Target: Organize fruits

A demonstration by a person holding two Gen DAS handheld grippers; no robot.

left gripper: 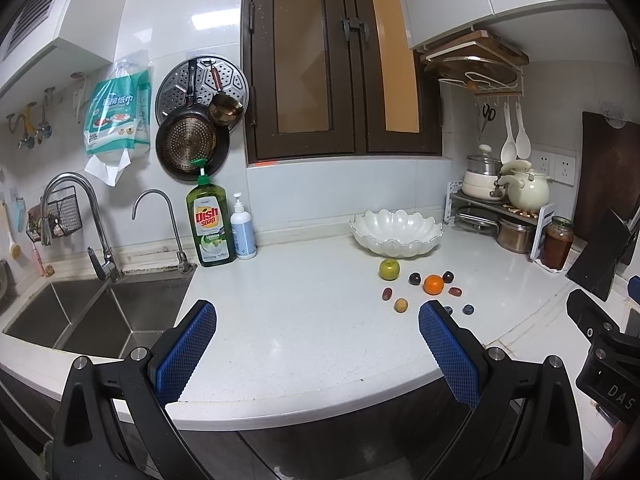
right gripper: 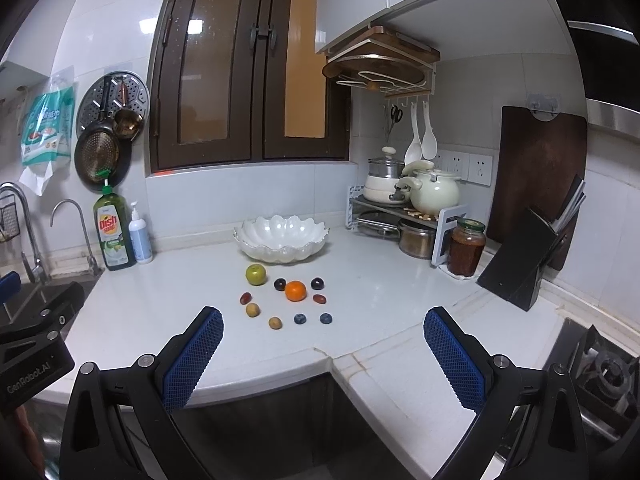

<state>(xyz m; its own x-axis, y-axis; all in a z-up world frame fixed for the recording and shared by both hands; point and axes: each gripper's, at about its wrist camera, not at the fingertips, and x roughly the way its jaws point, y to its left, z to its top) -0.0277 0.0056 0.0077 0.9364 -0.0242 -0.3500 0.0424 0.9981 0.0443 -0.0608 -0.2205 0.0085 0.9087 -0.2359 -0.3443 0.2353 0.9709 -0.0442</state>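
A white scalloped bowl (left gripper: 397, 233) (right gripper: 281, 237) stands empty at the back of the white counter. In front of it lie several small fruits: a green apple (left gripper: 389, 269) (right gripper: 256, 274), an orange mandarin (left gripper: 433, 284) (right gripper: 295, 291), dark plums (right gripper: 280, 284), red grapes (right gripper: 319, 299), tan longans (right gripper: 253, 310) and two blueberries (right gripper: 326, 318). My left gripper (left gripper: 318, 320) hangs open over the counter's near edge, left of the fruit. My right gripper (right gripper: 324, 326) is open too, just short of the fruit. Neither holds anything.
A sink (left gripper: 96, 312) with two taps lies at the left, with a dish soap bottle (left gripper: 211, 224) and a pump bottle (left gripper: 243, 230) beside it. At the right stand a pot rack (right gripper: 404, 208), a jar (right gripper: 466, 246), a knife block (right gripper: 528, 260) and a stove (right gripper: 600, 372).
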